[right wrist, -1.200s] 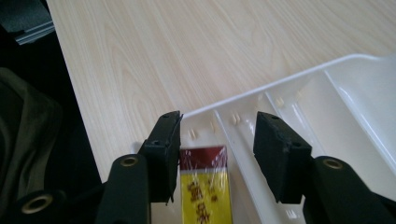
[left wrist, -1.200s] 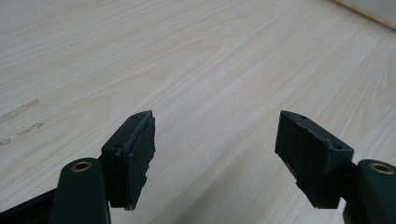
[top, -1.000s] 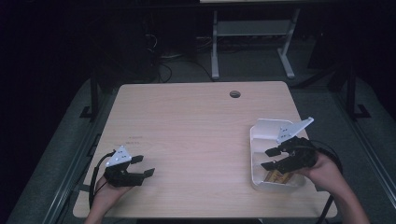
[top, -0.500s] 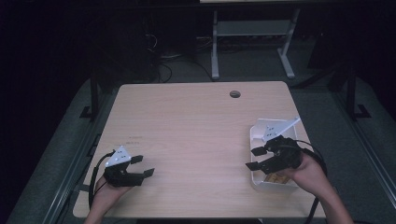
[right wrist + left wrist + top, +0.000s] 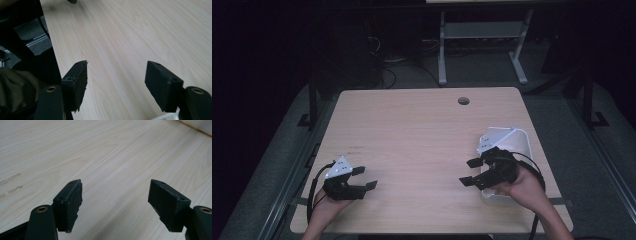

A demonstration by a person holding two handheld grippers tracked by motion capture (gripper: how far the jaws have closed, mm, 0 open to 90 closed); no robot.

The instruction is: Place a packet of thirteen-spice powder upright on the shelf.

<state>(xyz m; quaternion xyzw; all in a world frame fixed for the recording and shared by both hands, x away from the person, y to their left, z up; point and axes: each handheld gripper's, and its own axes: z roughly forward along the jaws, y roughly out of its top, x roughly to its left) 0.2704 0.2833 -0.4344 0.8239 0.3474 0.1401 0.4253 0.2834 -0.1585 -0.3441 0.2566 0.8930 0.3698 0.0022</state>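
My left gripper (image 5: pixel 365 178) rests low over the table's near left corner, jaws open and pointing right, nothing between them. In the left gripper view the left gripper (image 5: pixel 115 197) faces bare wood. My right gripper (image 5: pixel 470 172) is held at the near right, open and empty, pointing left over the table. It sits just in front of a white bin (image 5: pixel 518 141). In the right gripper view the right gripper (image 5: pixel 116 80) spans bare wood, with the bin's rim (image 5: pixel 166 117) at the bottom edge.
The light wooden table (image 5: pixel 422 135) has a round cable hole (image 5: pixel 463 101) near its far edge. Faint marks (image 5: pixel 356 146) lie on the wood left of centre. A white metal stand (image 5: pixel 482 35) and cables sit on the dark floor beyond.
My right gripper has swung out of the white bin, moving left and toward the near edge, and now points across the table. The left gripper has stayed put.
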